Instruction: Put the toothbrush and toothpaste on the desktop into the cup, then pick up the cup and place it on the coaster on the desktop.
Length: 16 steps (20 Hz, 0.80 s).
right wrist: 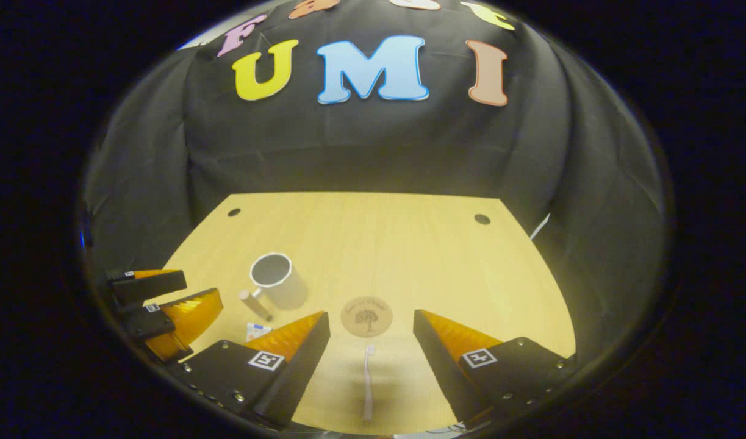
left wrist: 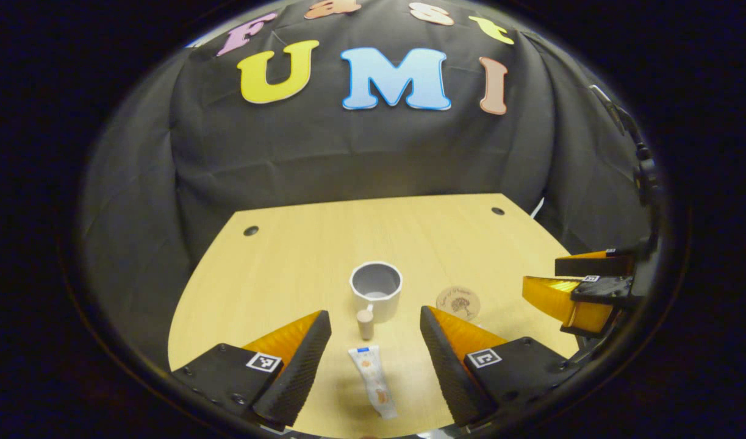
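Observation:
A white cup stands upright mid-table, its brown handle turned toward me. The toothpaste tube lies flat on the table just in front of it, between the fingers of my open left gripper, which hovers above it. A round wooden coaster lies right of the cup. In the right gripper view a white toothbrush lies flat in front of the coaster, between the fingers of my open right gripper. The cup stands to the left there.
The light wooden table has a curved near edge and two dark holes near its back corners. The right gripper shows at the right of the left gripper view, and the left gripper at the left of the right gripper view.

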Motion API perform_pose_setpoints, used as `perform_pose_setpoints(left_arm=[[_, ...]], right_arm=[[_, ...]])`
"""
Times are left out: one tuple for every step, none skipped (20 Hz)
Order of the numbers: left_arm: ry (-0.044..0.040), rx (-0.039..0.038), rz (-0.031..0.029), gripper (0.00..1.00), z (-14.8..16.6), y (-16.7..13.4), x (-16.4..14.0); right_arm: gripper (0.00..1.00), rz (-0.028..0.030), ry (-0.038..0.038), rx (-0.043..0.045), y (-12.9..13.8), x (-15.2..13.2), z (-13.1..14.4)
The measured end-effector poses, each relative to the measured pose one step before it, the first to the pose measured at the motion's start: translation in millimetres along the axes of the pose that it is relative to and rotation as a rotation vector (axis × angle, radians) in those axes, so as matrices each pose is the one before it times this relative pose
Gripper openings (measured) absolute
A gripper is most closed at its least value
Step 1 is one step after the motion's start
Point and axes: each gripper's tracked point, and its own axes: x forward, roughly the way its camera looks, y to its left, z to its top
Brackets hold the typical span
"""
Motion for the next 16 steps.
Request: perform_pose_setpoints(left_arm=[[0.02948, -0.00766, -0.00547, 0.95, -11.32, -0.81, 3.63], [0.02928, -0.00971, -0.00680, 0.96, -12.52, -2.11, 0.99], [0.03306, -0.01069, -0.00349, 0.96, -6.46, 0.13, 1.81], [0.02834, -0.01050, -0.00440, 0.96, -7.83, -0.04, 4.15], [0.02680, -0.00958, -0.00277, 0.96, -14.37, 0.73, 7.87], [0.03208, -0.00686, -0.00065, 0.96, -11.71, 1.47, 6.13], [0.03636, -0.00561, 0.00292, 0.95, -11.93, 2.09, 4.37], [0.04181, -0.00413, 0.00173, 0.96, -11.67, 2.51, 4.59], [0.02971, -0.00414, -0.00007, 0.96, -9.80, 2.12, 5.59], [0.02268, -0.00455, -0.00009, 0.96, -5.23, 1.91, 5.28], [0.02029, -0.00527, 0.00155, 0.96, -4.99, 1.66, 3.21], [0.01615, -0.00362, -0.00026, 0.96, -4.62, 1.41, 4.06], [0.01305, -0.00141, 0.00021, 0.96, -5.83, 1.80, 3.90], [0.01398, 0.00211, 0.00354, 0.96, -4.08, 2.68, 3.26], [0.01643, 0.00110, 0.00499, 0.96, -3.12, 2.85, 2.57], [0.01548, -0.00229, 0.00247, 0.96, -2.90, 2.76, 2.61]], right_arm=[[0.90, 0.00205, 0.02980, 0.00266, 1.25, 2.63, -13.90], [0.90, 0.00120, 0.02686, 0.00159, 0.06, 3.25, -7.78], [0.90, 0.00089, 0.02423, 0.00361, -0.73, 3.73, -10.83], [0.90, 0.00119, 0.03116, 0.00504, -1.95, 2.86, -9.47], [0.90, 0.00283, 0.03142, 0.00794, -0.73, 4.12, -10.65], [0.90, 0.00246, 0.03473, 0.01002, -0.71, 4.76, -9.00], [0.90, 0.00339, 0.03850, 0.00898, -2.00, 6.80, -11.03], [0.91, 0.00209, 0.03095, 0.00930, -0.26, 5.83, -6.70], [0.91, 0.00270, 0.02722, 0.00731, -1.49, 3.96, -7.86], [0.93, 0.00212, 0.02665, 0.00487, -1.41, 4.75, -7.52], [0.92, 0.00167, 0.02341, 0.00518, -0.24, 4.97, -8.07], [0.93, 0.00192, 0.01839, 0.00483, -0.43, 3.61, -4.26], [0.92, 0.00133, 0.01691, 0.00404, 0.39, 3.52, -3.72], [0.92, -0.00024, 0.01655, 0.00359, 0.18, 7.29, -4.79], [0.92, 0.00219, 0.01844, 0.00524, 0.85, 5.08, -5.41], [0.92, 0.00317, 0.01918, 0.00835, 1.03, 4.43, -3.51]])
